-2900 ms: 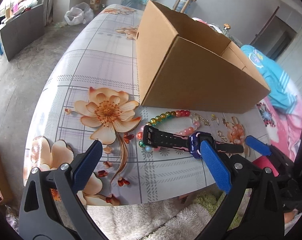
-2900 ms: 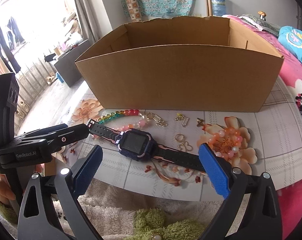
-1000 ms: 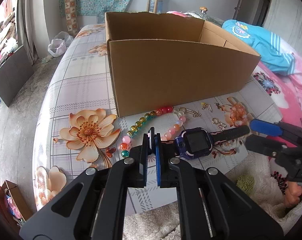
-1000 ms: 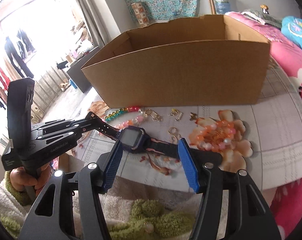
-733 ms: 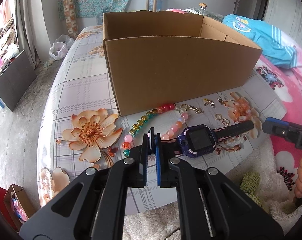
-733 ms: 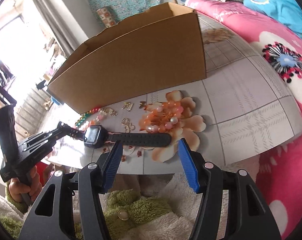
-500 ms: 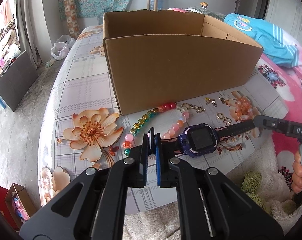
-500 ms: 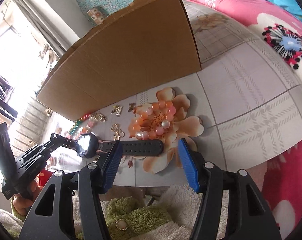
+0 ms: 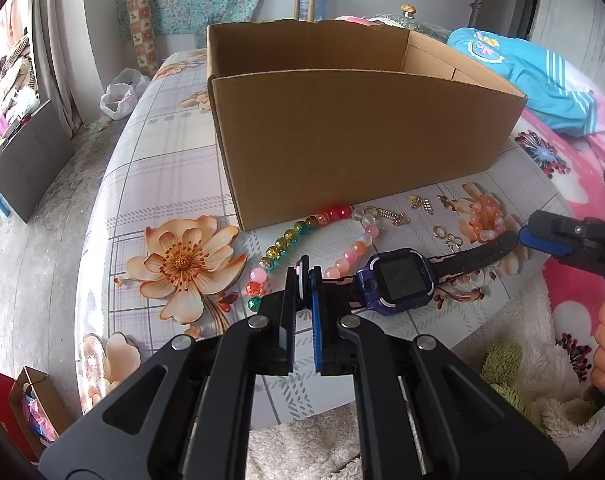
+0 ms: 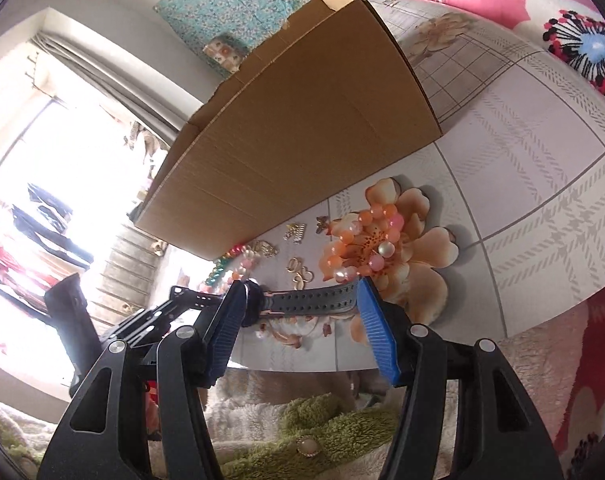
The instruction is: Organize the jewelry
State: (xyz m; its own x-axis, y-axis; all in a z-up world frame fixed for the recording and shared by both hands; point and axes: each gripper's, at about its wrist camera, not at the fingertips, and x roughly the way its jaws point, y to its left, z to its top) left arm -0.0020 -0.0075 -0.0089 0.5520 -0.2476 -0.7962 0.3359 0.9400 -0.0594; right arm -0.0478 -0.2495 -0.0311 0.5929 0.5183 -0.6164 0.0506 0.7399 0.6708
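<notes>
The dark blue children's smartwatch with a black perforated strap (image 9: 398,282) lay on the flower-printed tablecloth (image 9: 170,168), in front of the open brown cardboard box (image 9: 358,140). The left gripper (image 9: 303,276) was clamped on the watch's near strap end, its blue pads almost together. The right gripper (image 10: 300,300) stood half open with the far strap between its pads; whether either pad touched the strap could not be told.

Compared with a second earlier, the left gripper had kept its hold in the same spot, while the right gripper had rolled and swung out to the strap's far tip, so the box now leaned steeply in its view. Nearly three seconds earlier both grippers had been wide open and the watch untouched.

A string of multicoloured glass beads (image 9: 298,228), an orange bead bracelet (image 9: 484,216) and small gold earrings (image 9: 448,236) lay just beyond the watch. No lettering was legible now; "DAS", visible on the right gripper half a second before, was out of sight.
</notes>
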